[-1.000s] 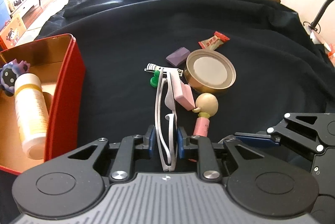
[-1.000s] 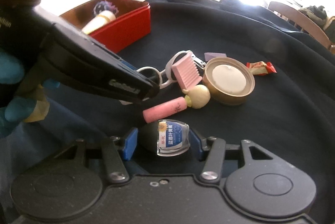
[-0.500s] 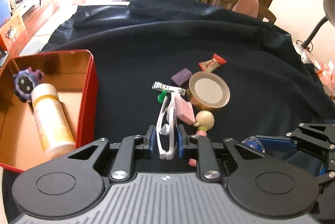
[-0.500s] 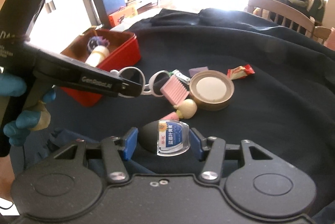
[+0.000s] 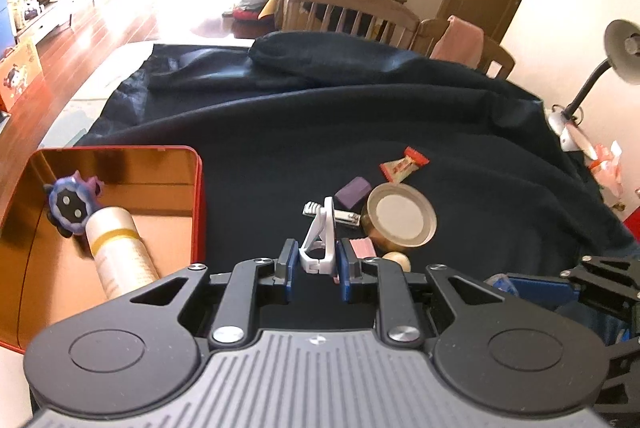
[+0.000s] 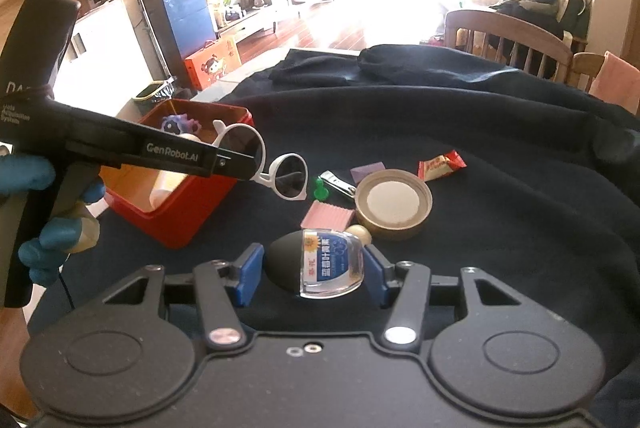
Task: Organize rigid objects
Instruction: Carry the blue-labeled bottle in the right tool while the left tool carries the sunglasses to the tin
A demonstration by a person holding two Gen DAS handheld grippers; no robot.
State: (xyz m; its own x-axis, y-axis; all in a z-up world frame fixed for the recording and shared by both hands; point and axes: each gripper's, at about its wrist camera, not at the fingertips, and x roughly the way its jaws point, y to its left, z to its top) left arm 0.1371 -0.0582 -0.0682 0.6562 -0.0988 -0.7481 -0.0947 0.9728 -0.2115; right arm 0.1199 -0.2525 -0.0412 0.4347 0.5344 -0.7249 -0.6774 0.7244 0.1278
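My left gripper (image 5: 314, 270) is shut on white-framed sunglasses (image 5: 320, 240) and holds them in the air above the dark cloth; they also show in the right wrist view (image 6: 276, 168), beside the red tin box (image 6: 188, 216). My right gripper (image 6: 312, 274) is shut on a small clear bottle with a black cap and blue label (image 6: 328, 262), held above the cloth. The red tin box (image 5: 198, 188) holds a white bottle (image 5: 120, 256) and a purple toy (image 5: 72, 206).
On the dark cloth (image 5: 360, 132) lie a round tin lid (image 5: 400, 216), a purple block (image 5: 354, 190), a red candy wrapper (image 5: 404, 164), nail clippers (image 6: 338, 182), a green pushpin (image 6: 320, 186), a pink ridged block (image 6: 328, 214) and a wooden-headed peg (image 6: 358, 232). Chairs stand behind the table.
Both grippers have risen. The left one has lifted the sunglasses off the cloth and up beside the red box. The right one still holds the small bottle.
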